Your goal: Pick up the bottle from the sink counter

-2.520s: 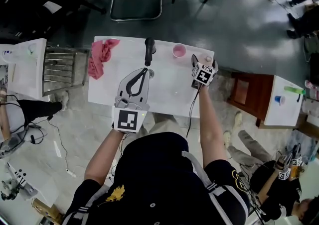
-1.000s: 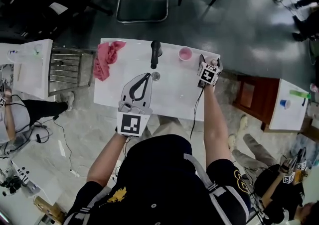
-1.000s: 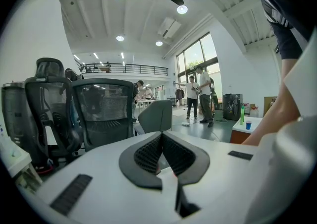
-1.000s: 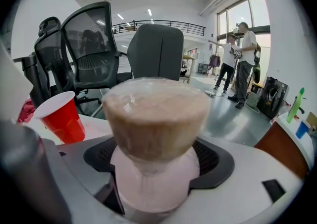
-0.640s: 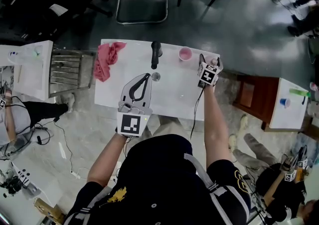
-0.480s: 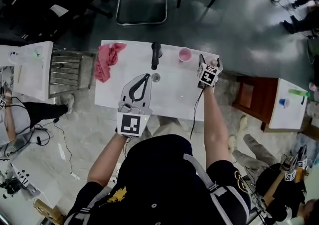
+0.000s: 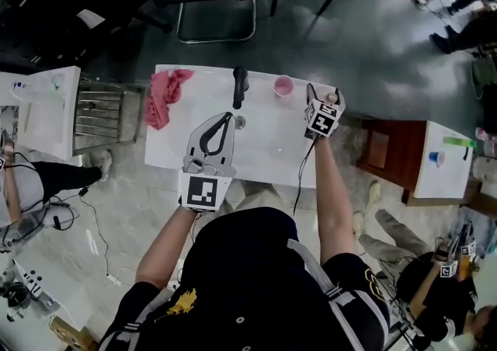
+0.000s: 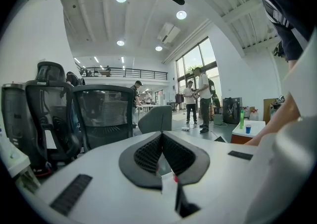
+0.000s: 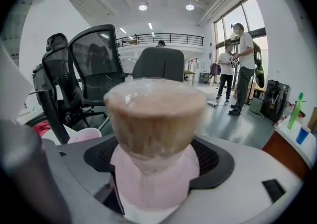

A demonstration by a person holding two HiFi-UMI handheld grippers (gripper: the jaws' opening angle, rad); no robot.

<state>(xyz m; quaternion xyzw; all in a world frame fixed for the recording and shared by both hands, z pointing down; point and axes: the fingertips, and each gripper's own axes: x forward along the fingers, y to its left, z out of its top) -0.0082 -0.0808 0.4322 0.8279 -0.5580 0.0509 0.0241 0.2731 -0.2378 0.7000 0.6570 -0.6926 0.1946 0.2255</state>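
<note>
A small pink bottle (image 9: 154, 173) with a brownish cap (image 9: 154, 114) stands between my right gripper's jaws, its body against both pads. In the head view the bottle (image 7: 332, 97) is at the far right corner of the white sink counter (image 7: 272, 147), with my right gripper (image 7: 322, 96) shut round it. I cannot tell whether it rests on the counter or hangs just above it. My left gripper (image 7: 230, 114) hovers over the counter's middle, near the drain, jaws shut and empty (image 8: 162, 136).
A black faucet (image 7: 240, 85) rises at the back middle, with a pink cup (image 7: 283, 86) to its right and a pink cloth (image 7: 163, 97) at the back left. A wire rack (image 7: 97, 112) adjoins the counter's left side, and a brown stool (image 7: 384, 151) stands to the right.
Only the head view has shifted a little. Both grippers keep their places over the counter, and the right one stays on the bottle.
</note>
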